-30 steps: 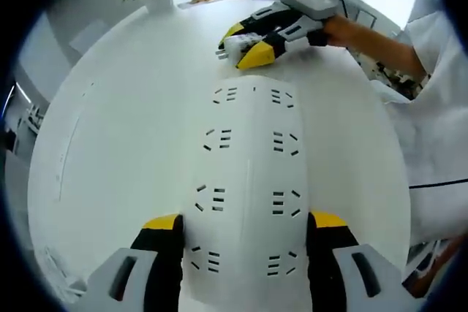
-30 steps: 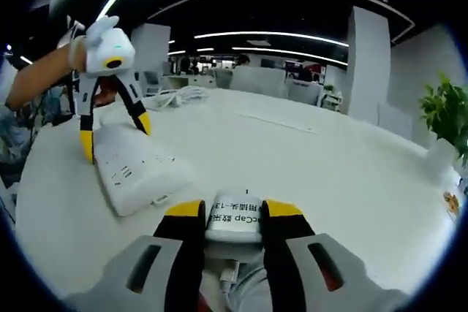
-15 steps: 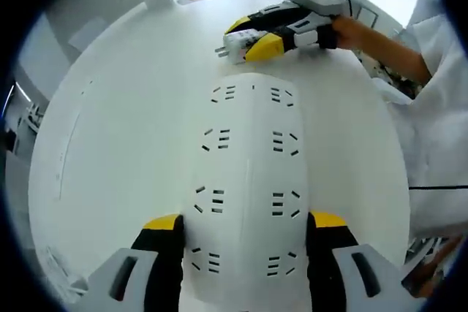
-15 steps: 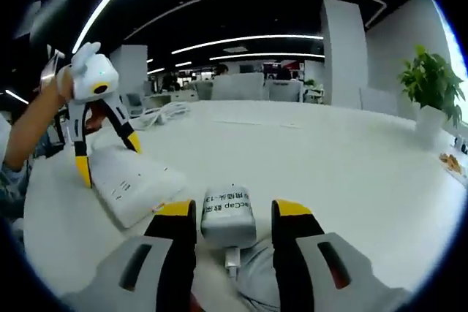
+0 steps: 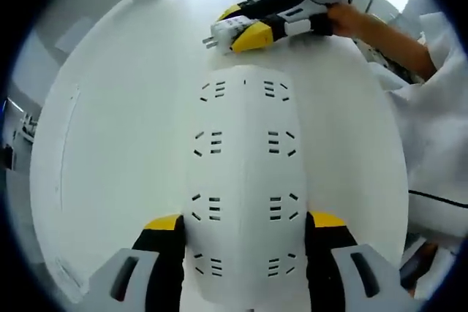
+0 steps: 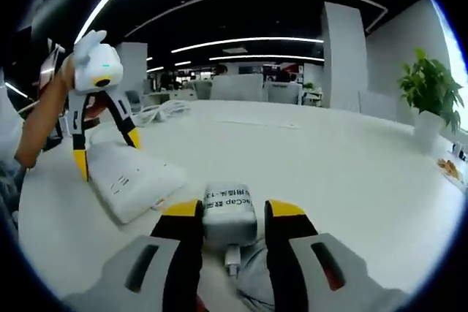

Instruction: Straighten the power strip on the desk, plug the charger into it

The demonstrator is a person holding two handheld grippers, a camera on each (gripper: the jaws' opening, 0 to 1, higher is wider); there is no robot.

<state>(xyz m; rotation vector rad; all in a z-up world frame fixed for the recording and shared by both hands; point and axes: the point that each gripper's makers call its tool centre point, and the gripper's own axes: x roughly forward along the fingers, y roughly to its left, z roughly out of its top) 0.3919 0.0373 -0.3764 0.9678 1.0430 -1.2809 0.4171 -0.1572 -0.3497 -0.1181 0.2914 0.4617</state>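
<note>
Clamping the long white plastic power strip (image 5: 245,188) in my left gripper (image 5: 245,250), its axis pointing toward my right gripper (image 5: 245,25), clamped on the white charger (image 6: 229,213).

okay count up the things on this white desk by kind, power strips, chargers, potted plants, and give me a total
Power strip: 1
Charger: 1
Potted plant: 1
Total: 3

One power strip (image 5: 243,180), one charger (image 6: 229,213), perhaps one plant (image 6: 431,89).
</note>
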